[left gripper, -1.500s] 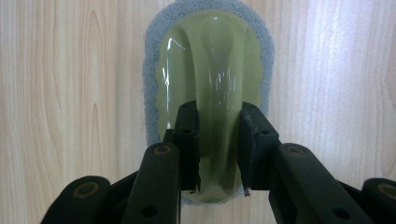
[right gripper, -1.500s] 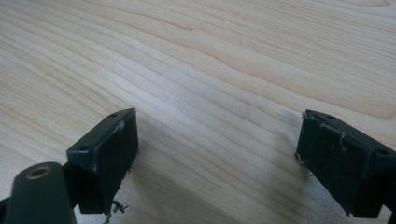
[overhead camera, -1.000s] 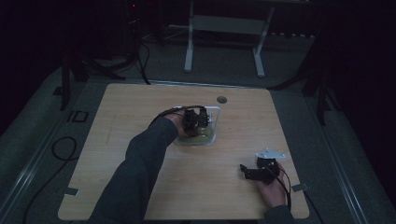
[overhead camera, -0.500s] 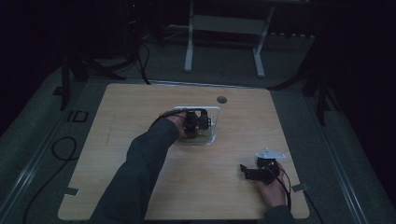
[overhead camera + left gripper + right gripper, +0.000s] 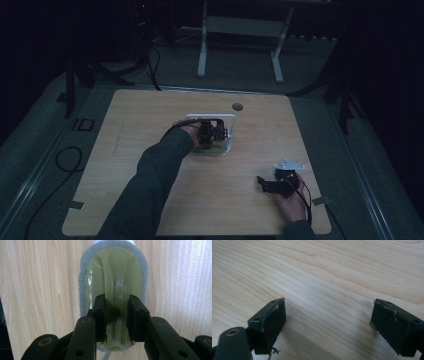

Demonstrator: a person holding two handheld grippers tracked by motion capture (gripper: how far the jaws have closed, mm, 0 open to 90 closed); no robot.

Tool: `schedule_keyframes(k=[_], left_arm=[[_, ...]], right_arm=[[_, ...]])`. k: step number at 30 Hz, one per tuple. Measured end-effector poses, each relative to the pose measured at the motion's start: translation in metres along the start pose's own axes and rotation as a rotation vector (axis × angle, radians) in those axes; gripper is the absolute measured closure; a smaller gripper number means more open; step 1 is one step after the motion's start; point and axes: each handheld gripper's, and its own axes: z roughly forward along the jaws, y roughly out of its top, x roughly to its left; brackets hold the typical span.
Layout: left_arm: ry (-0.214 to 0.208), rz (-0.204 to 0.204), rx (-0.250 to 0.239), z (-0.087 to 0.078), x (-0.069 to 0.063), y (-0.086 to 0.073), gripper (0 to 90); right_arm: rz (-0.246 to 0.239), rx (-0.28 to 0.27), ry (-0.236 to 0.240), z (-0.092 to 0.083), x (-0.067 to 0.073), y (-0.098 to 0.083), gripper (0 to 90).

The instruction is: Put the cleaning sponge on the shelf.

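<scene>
Scrubber [image 5: 113, 272] in tray [image 5: 231, 118] — gripped.

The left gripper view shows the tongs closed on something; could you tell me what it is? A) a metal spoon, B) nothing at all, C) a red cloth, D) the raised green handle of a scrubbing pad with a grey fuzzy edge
D: the left tongs pinch the raised ridge of the green scrubbing pad, whose grey fuzzy edge lies flat on the wooden table.

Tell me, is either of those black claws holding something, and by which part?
The left gripper clamps the raised green handle ridge of a scrubbing pad. The right gripper is open, holding nothing.
</scene>
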Motion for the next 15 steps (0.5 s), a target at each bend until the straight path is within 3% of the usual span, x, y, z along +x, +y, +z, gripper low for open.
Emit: schedule_keyframes(k=[15], left_arm=[[0.05,-0.003,-0.014,0.0045,-0.0002,0.003,71.1]], right_arm=[[-0.001,0.0,0.001,0.0,0.0,0.0,12.3]])
